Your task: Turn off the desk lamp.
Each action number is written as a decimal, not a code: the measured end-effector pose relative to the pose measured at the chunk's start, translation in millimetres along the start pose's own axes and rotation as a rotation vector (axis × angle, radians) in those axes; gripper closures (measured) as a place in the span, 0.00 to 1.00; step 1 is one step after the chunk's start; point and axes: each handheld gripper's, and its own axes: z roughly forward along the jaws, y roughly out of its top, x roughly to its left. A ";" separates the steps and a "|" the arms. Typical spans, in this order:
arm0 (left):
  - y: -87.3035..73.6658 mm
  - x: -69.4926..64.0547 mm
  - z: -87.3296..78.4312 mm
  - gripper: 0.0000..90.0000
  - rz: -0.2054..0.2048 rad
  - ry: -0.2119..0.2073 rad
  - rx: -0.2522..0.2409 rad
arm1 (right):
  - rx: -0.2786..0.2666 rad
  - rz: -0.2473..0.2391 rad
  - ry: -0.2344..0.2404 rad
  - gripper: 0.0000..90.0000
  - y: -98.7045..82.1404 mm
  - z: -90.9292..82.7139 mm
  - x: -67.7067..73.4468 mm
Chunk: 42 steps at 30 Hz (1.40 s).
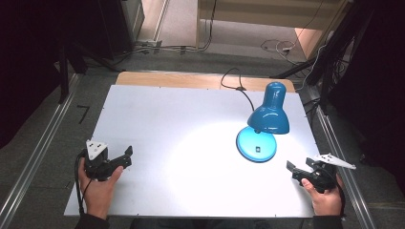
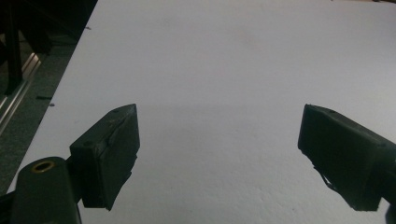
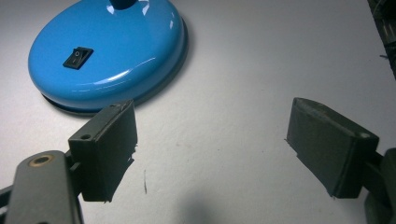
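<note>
Your right tool [image 1: 298, 172] nearer lamp [image 1: 265, 121]: lamp base [image 3: 107, 53] lies ahead and left of its jaws, close but apart; black rocker switch [image 3: 78, 57] on base top faces you. Lamp stands lit at right-centre of worktop [image 1: 157, 124], shade leaning over base. Both tools released, holding nothing; left tool [image 1: 122, 158] well apart from lamp. No brand or readable writing.

In your right gripper view, the top edge is cutting off the stem of the glossy blue metal desk lamp [image 3: 109, 56]. From above, its blue bell-shaped shade [image 1: 269, 117] is hiding the bulb, and markings on the small black rocker switch [image 1: 258, 148] are too tiny to read.
</note>
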 end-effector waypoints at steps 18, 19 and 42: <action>-0.9 0.4 0.3 0.15 -0.005 -0.002 0.010 | 0.000 -0.016 0.006 0.17 1.5 0.8 4.9; -0.9 0.4 0.3 0.15 -0.005 -0.002 0.009 | 0.000 -0.016 0.006 0.17 1.6 0.8 5.1; -0.8 1.5 0.2 0.15 -0.013 -0.002 0.005 | -0.004 -0.031 0.020 0.17 4.0 3.3 12.3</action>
